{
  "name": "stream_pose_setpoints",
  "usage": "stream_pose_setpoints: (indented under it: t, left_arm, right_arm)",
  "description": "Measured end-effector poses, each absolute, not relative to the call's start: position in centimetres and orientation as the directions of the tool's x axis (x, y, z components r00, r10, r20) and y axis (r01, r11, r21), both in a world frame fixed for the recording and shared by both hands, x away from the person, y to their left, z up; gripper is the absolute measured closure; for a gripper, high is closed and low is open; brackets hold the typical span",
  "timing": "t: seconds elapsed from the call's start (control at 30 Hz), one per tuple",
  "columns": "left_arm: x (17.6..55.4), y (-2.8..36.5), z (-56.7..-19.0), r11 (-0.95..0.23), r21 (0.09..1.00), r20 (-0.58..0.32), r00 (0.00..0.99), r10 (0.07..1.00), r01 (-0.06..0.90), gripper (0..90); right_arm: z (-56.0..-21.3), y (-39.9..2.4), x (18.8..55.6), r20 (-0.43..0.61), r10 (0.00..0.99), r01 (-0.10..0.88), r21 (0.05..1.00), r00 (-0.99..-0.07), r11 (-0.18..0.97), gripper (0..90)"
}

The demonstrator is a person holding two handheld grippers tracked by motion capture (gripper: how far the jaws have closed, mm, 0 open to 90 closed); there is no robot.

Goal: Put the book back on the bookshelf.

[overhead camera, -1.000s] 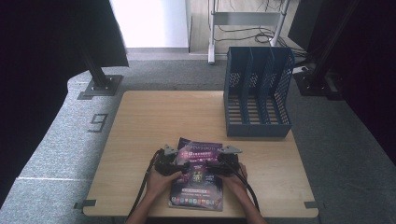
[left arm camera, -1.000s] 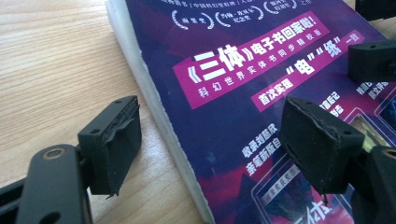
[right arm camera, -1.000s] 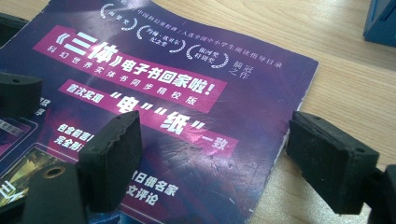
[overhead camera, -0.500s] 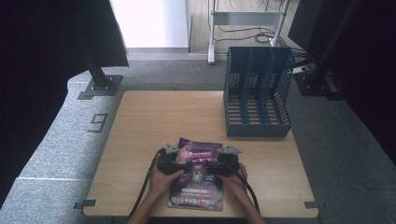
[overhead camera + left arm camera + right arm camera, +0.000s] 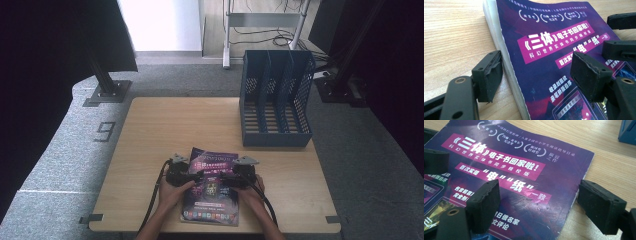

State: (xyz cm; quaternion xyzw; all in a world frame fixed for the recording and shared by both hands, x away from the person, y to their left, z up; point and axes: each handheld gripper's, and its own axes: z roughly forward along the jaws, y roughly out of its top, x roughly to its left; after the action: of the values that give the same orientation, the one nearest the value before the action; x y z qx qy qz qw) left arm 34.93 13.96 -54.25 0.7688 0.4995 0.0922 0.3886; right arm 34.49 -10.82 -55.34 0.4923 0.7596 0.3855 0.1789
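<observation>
A light wooden table (image 5: 200,130) stands on grey speckled carpet (image 5: 60,150), and everything else sits around it. On the carpet just left of the table a dark numeral nine (image 5: 104,131) is marked. Beyond the table's far left corner a black post rises from a flat metal foot plate (image 5: 107,93), with a dark curtain (image 5: 55,50) hanging above and to the left of it. Past the table's far edge the floor turns pale and brightly lit (image 5: 160,25), and a grey metal rack (image 5: 262,20) stands there with cables trailing beneath. Right of the table another dark stand base (image 5: 340,87) rests against black drapery (image 5: 395,75). Small metal brackets (image 5: 91,218) fix the table's near corners.
</observation>
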Motion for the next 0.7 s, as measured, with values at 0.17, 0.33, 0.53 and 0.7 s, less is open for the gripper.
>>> stream_pose_setpoints:
  t: [0.17, 0.33, 0.53, 0.7]
  left_arm:
    - [34.80, 14.00, -54.14, -0.202, 0.687, -0.248, 0.487, 0.838, 0.698, 26.6]
    - [34.77, 14.12, -54.01, -0.194, 0.688, -0.261, 0.488, 0.833, 0.699, 27.1]
    - [34.70, 14.00, -54.05, -0.207, 0.687, -0.243, 0.489, 0.838, 0.696, 27.7]
    - [34.65, 14.01, -53.92, -0.208, 0.692, -0.239, 0.491, 0.837, 0.691, 28.5]
  right_arm:
    - [-55.34, -10.80, 34.48, 0.108, 0.887, 0.611, 0.762, -0.449, 0.216, 17.8]
    - [-55.34, -10.78, 34.48, 0.108, 0.888, 0.611, 0.762, -0.447, 0.215, 17.8]
    - [-55.34, -10.67, 34.44, 0.107, 0.893, 0.612, 0.762, -0.438, 0.209, 17.9]
    - [-55.34, -10.67, 34.44, 0.107, 0.893, 0.612, 0.762, -0.438, 0.209, 18.0]
